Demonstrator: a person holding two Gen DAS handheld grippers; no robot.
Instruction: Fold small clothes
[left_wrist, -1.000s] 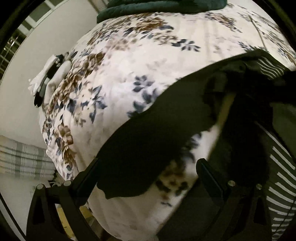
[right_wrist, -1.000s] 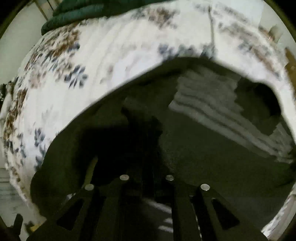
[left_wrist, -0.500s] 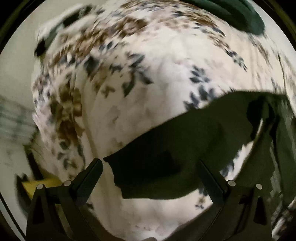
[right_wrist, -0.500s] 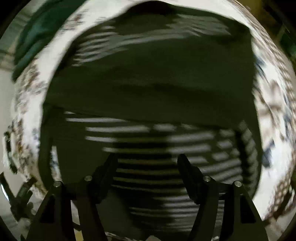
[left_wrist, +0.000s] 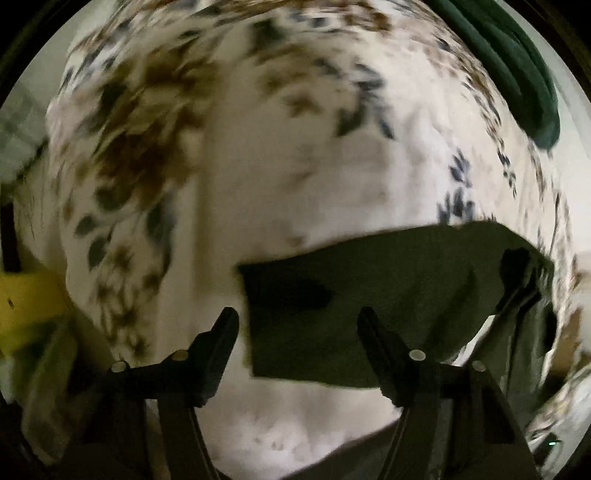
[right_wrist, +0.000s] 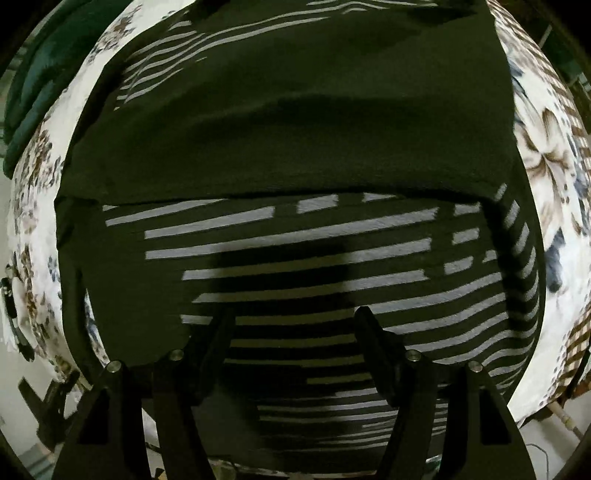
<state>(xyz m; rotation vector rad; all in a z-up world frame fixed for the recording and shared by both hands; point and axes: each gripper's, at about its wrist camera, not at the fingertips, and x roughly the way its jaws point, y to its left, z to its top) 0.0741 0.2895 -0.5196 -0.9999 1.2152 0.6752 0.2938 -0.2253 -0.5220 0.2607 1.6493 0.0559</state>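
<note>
Hovering open-jawed, both grippers (left_wrist: 297, 317) (right_wrist: 293, 317) face the dark shirt (right_wrist: 295, 147).

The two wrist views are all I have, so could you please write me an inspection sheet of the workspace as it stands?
Surface: floral bedspread, white with brown and blue flowers; left view is motion-blurred.
Job's things: dark striped garment lies on the bedspread, a plain dark panel folded over its upper part; one dark flap shows in the left view.
Clutter: dark green fabric at the far edge of the bed.
Grippers: left gripper open, over the flap's edge; right gripper open, over the stripes. Neither grips cloth.
Cables: nothing seen.
Surroundings: a yellow object beside the bed, too blurred to name.
</note>
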